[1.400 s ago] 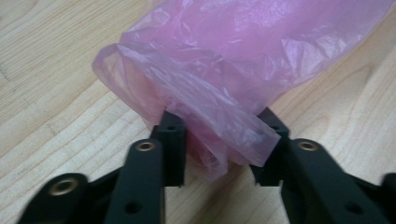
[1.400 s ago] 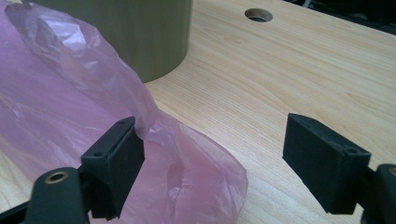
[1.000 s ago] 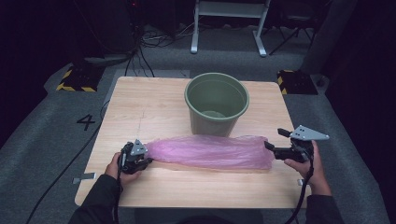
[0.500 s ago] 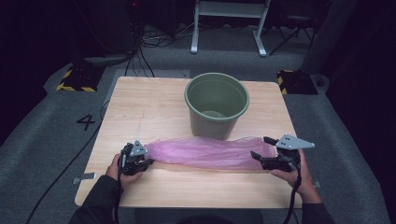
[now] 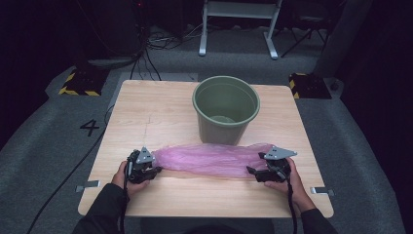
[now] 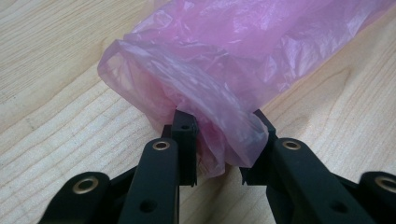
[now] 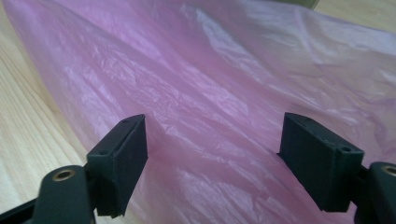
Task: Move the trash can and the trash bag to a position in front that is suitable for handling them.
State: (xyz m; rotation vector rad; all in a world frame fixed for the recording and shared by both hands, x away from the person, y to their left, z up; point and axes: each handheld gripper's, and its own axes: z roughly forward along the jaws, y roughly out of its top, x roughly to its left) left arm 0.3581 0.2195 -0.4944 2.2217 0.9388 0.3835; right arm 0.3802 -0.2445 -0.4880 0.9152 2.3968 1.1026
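A long pink plastic bag (image 5: 209, 160) lies stretched left to right on the wooden table (image 5: 156, 112), just in front of an upright green bucket (image 5: 225, 109). My left gripper (image 5: 155, 170) rests on the table at the bag's left end. In the left gripper view the bag's bunched end (image 6: 233, 51) hangs slack between the left gripper's (image 6: 220, 140) jaws, which have just been opening. My right gripper (image 5: 251, 170) sits low at the bag's right end. In the right gripper view, the right gripper (image 7: 215, 158) stands wide open, with the bag's smooth film (image 7: 210, 70) spread below and beyond its pads.
The bucket stands at the table's middle back and holds something pale at its bottom. Small metal brackets (image 5: 87, 185) stick out at the table's front corners. Cables (image 5: 146, 53) and yellow-black blocks (image 5: 78, 83) lie on the grey floor behind, beside a painted "4" (image 5: 90, 127).
The right hand has come down and inward to the bag's right end, which has sunk onto the table. The left hand has stayed where it was.
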